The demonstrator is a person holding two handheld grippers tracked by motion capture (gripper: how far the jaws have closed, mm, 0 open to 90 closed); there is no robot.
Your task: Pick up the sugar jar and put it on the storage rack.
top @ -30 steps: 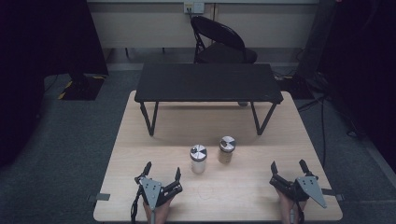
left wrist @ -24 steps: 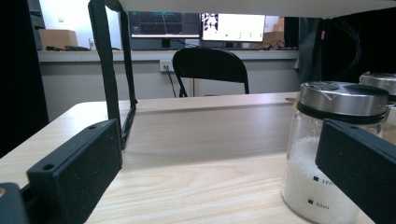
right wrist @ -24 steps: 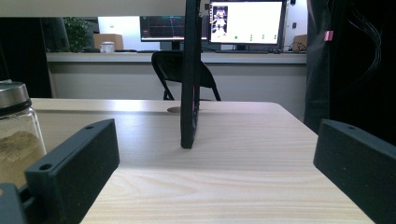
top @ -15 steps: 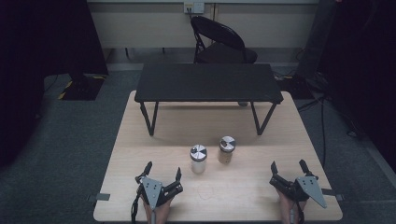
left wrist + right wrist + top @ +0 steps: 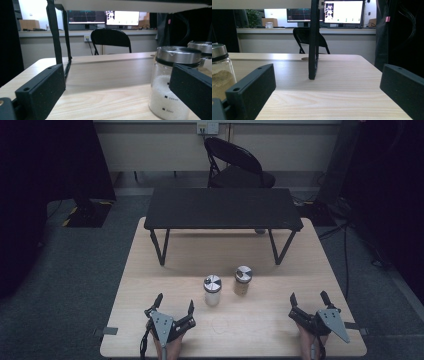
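Both tools [image 5: 175,306] [image 5: 308,299] low, jaws apart

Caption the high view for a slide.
Two open claws, left and right, rest on the table before two lidded jars.

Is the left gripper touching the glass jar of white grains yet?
Apart. The high view shows bare tabletop between the left gripper and the glass jar of white grains.

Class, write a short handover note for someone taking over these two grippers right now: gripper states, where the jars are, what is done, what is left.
Left gripper: open, holding nothing, near the table's front edge.
Right gripper: open, holding nothing, at the front right.
White-powder jar and brown-powder jar stand upright mid-table, lids on, side by side and apart, in front of the black shelf.
Done: nothing visible; both jars untouched.
Left: probably everything, starting with a reach for a jar.
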